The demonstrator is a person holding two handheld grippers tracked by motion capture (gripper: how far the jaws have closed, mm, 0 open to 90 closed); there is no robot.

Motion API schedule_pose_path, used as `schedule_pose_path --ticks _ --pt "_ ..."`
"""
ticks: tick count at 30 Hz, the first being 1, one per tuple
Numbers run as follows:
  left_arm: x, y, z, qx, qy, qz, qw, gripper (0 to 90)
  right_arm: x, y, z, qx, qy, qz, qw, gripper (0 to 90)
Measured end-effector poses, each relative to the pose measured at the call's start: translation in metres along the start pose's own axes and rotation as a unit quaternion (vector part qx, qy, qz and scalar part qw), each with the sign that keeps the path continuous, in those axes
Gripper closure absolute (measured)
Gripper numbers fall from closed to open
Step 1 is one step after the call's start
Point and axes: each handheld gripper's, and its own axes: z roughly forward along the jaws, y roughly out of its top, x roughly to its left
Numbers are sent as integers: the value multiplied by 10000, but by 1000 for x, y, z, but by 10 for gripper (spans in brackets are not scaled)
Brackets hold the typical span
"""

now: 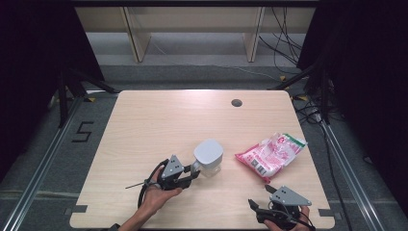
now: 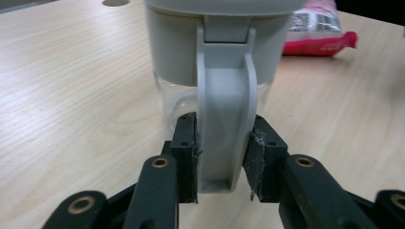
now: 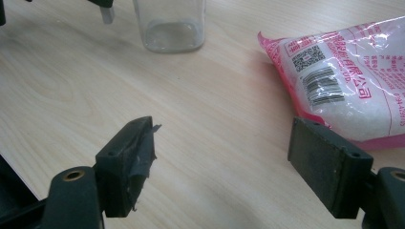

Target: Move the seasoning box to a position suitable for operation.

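A clear jar [image 1: 208,154] with a grey lid and a grey side handle [image 2: 224,119] stands upright near the table's middle front. My left gripper [image 1: 195,171] comes at it from the left, and its jaws [image 2: 222,157] are shut on the handle, one pad pressing each side. A pink and white bag of white grains [image 1: 272,155] lies flat to the right of the jar. My right gripper [image 1: 260,196] rests by the front right edge, open and empty, with its jaws [image 3: 222,162] wide apart. They point toward the jar's base [image 3: 169,24] and the bag [image 3: 344,81].
The light wooden table [image 1: 159,120] has a dark round cable hole [image 1: 236,102] at the back right. Its front edge runs just below both hands. Beyond the table are wooden frame legs [image 1: 137,38], loose cables, and black curtains on either side.
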Motion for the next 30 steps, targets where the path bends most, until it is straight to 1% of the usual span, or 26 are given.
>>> schedule_pose_path --ticks 1,2,3,4,5,6,8,10,11,12,13,16,19,21,23,25,27,30 --pt "2 0 0 -15 22 -61 10000 672 0 0 0 1 2 3 10000 250" --pt "4 0 0 -2 69 -47 10000 670 1 0 -1 29 5 88 10000 250" --pt "6 0 0 -28 127 -62 9999 669 1 0 -1 32 6 98 9999 250" --pt "7 0 0 -16 148 -49 9999 669 -1 0 0 0 19 22 10000 250" --pt "9 0 0 -27 136 -37 9999 669 -1 0 0 4 5 11 10000 250" --pt "9 0 0 -40 194 -58 9998 668 0 0 0 14 11 22 10000 250" --pt "12 0 0 -54 196 -83 9998 668 0 0 0 4 12 13 10000 250" --pt "13 0 0 -74 243 -87 9996 667 0 0 0 8 11 12 10000 250" --pt "14 0 0 -74 251 -123 9996 667 0 0 0 5 11 12 10000 250" --pt "15 0 0 -71 283 -85 9995 667 1 0 0 28 14 99 9999 250" --pt "16 0 1 -91 298 -79 9995 667 0 0 0 3 14 12 10000 250" --pt "19 1 2 -65 390 -51 9992 671 0 0 0 12 14 12 10000 250" --pt "20 2 6 -111 399 -29 9991 674 0 0 1 8 15 11 10000 250" --pt "20 2 8 -138 354 0 9993 674 0 0 1 7 18 10 10000 250" --pt "21 2 10 -189 333 -14 9993 674 0 0 1 6 22 6 10000 250" --pt "21 3 12 -192 353 8 9992 674 0 0 1 5 20 6 10000 250" --pt "23 3 13 -231 385 -39 9990 673 0 0 1 0 24 8 10000 250" --pt "26 3 13 -231 493 -73 9985 674 0 0 0 -6 26 6 10000 250"
